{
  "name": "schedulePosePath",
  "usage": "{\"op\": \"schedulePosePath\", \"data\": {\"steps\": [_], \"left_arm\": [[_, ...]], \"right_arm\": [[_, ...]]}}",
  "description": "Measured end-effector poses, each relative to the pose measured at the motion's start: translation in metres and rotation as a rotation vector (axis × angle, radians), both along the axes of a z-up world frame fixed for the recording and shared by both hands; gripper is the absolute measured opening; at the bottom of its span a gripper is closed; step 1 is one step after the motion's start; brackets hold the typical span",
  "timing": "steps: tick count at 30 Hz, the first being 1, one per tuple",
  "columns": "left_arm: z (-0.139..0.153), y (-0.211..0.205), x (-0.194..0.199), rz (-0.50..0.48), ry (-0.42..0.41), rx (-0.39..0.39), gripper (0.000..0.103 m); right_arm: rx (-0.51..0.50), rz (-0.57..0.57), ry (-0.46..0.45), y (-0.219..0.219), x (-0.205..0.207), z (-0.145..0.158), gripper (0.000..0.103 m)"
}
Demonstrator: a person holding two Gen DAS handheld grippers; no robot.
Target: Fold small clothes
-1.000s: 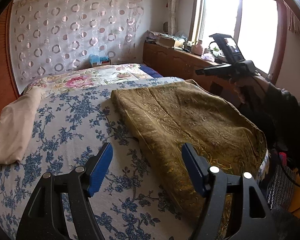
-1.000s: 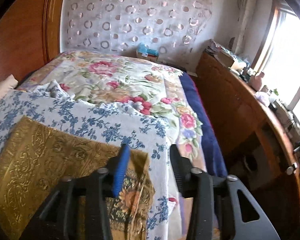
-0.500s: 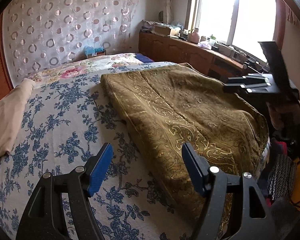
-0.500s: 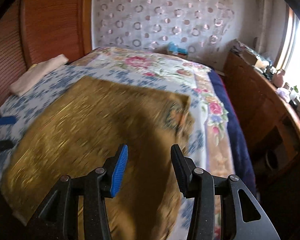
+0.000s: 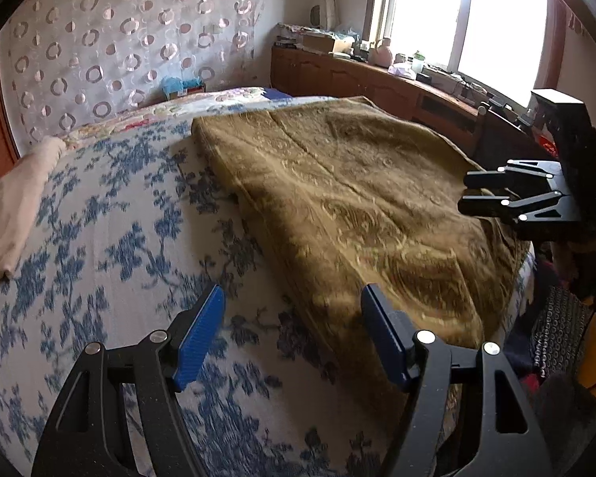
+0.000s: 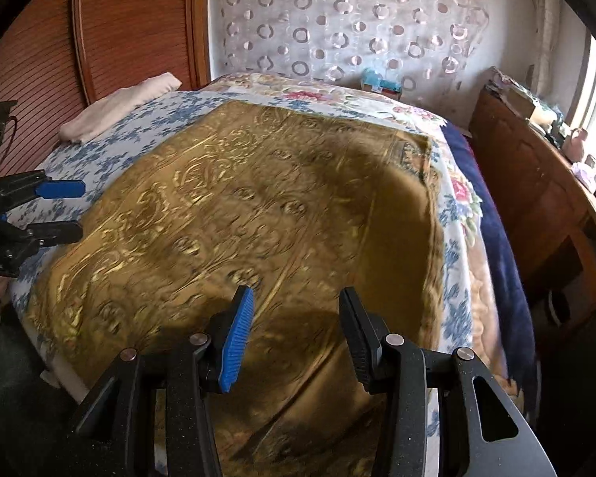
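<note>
Right now both of your tools are empty. Your left gripper (image 5: 290,334) hovers with its jaws spread above the blue-flowered bedspread (image 5: 99,238), just beside the near left edge of the golden-brown cloth (image 5: 357,198). Your right gripper (image 6: 294,330) hangs over the cloth's near right part, jaws also released. The cloth lies spread flat on the bed, its near edge draping over the side.

Watch the pinch: the cloth looks thick and already doubled, so you could catch only the top layer and have the fold come apart. Go too deep and you may snag the bedspread underneath and drag it along. If your two grasps sit unevenly, the fold will likely skew. A cream bundle (image 5: 12,206) lies well apart at the left.
</note>
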State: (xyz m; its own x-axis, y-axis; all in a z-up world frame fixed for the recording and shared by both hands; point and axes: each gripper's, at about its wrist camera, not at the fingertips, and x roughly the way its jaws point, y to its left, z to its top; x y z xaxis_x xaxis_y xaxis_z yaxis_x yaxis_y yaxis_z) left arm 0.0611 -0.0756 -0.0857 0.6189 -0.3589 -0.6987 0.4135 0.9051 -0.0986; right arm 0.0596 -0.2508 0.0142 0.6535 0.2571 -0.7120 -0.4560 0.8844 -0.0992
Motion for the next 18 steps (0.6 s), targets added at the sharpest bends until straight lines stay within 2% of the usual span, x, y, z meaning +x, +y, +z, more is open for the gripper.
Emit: {"op": "schedulePosePath", "data": {"steps": [2, 8, 12, 16, 18], "left_arm": [[-0.002, 0.0, -0.005, -0.003, 0.003, 0.001, 0.072], [-0.004, -0.006, -0.017, -0.044, 0.019, -0.015, 0.072], [-0.008, -0.012, -0.021, -0.068, 0.029, -0.016, 0.058], [-0.007, -0.015, -0.024, -0.095, 0.035, -0.019, 0.05], [-0.007, -0.017, -0.025, -0.108, 0.04, -0.026, 0.042]], "right_arm": [[0.004, -0.006, 0.0, -0.004, -0.004, 0.002, 0.057], [-0.001, -0.013, -0.007, -0.011, -0.023, 0.002, 0.059], [0.0, -0.014, -0.007, -0.011, -0.03, 0.0, 0.06], [0.0, -0.006, -0.001, -0.008, -0.031, -0.002, 0.06], [-0.002, -0.001, -0.001, -0.008, -0.034, -0.002, 0.06]]}}
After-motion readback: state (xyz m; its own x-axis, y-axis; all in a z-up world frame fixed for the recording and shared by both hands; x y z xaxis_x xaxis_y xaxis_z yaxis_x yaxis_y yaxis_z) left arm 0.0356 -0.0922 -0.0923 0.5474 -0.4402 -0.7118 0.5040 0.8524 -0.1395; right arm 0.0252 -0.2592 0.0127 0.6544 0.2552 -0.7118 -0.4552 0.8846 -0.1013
